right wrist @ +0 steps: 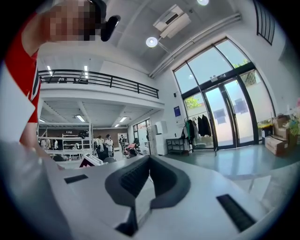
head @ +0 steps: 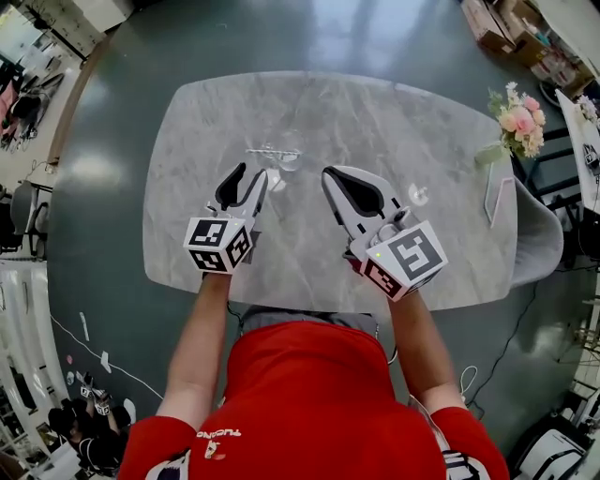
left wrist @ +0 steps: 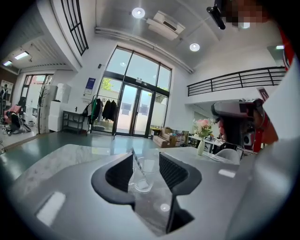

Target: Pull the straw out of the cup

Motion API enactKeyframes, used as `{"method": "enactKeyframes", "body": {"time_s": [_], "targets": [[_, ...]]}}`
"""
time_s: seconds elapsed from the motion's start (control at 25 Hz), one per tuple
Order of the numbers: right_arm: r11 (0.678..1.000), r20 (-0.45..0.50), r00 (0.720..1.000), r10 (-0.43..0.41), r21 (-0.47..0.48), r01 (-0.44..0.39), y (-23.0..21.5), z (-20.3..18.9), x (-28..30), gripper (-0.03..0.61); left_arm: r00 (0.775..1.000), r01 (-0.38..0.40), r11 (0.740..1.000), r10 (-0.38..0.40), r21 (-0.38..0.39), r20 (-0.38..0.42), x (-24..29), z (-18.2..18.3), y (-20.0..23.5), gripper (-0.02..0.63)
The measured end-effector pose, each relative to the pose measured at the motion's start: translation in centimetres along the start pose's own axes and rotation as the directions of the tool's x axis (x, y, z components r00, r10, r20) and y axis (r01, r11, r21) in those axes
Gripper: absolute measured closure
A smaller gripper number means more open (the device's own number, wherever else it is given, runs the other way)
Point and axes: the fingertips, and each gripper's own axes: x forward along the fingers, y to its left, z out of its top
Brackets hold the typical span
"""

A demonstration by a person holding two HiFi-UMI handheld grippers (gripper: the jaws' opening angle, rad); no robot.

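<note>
A clear cup [head: 287, 159] stands on the grey marble table [head: 441, 141] with a thin straw [head: 262, 151] leaning out to the left. In the left gripper view the cup [left wrist: 143, 177] and its straw [left wrist: 137, 164] show just past the jaw tips, in the gap between them. My left gripper [head: 251, 174] [left wrist: 145, 161] is open, and its pads do not touch the cup. My right gripper [head: 330, 176] [right wrist: 149, 158] hovers to the right of the cup, shut with nothing in it.
A small vase of pink flowers [head: 517, 120] [left wrist: 201, 137] stands at the table's right end, beside a white tablet-like thing [head: 497, 192]. A grey chair [head: 542, 239] is tucked at that end. Cardboard boxes [head: 506, 26] sit on the floor beyond.
</note>
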Motion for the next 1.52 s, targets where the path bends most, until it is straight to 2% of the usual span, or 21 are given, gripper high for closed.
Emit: {"method": "enactKeyframes", "body": {"time_s": [0.4, 0.88, 1.16, 1.52], "targets": [[0.997, -0.048, 0.996, -0.072, 0.020, 0.073, -1.1, -1.6, 0.4, 0.577, 0.996, 0.069, 0.995, -0.073, -0.079, -0.050, 5.4, -2.2, 2.1, 0.427], [0.992, -0.076, 0.990, -0.122, 0.033, 0.125, -2.3, -2.6, 0.0, 0.577, 0.991, 0.119, 0.989, -0.123, -0.084, -0.053, 7.7, -2.8, 1.9, 0.435], [0.990, -0.084, 0.988, -0.130, 0.046, 0.134, -2.9, -3.1, -0.3, 0.577, 0.994, 0.097, 0.994, -0.100, -0.057, -0.054, 8.0, -2.8, 2.0, 0.576], [0.988, -0.070, 0.988, -0.138, 0.057, 0.142, -3.2, -3.1, -0.8, 0.577, 0.994, 0.107, 0.994, -0.107, -0.024, -0.012, 7.2, -0.8, 1.3, 0.588]]}}
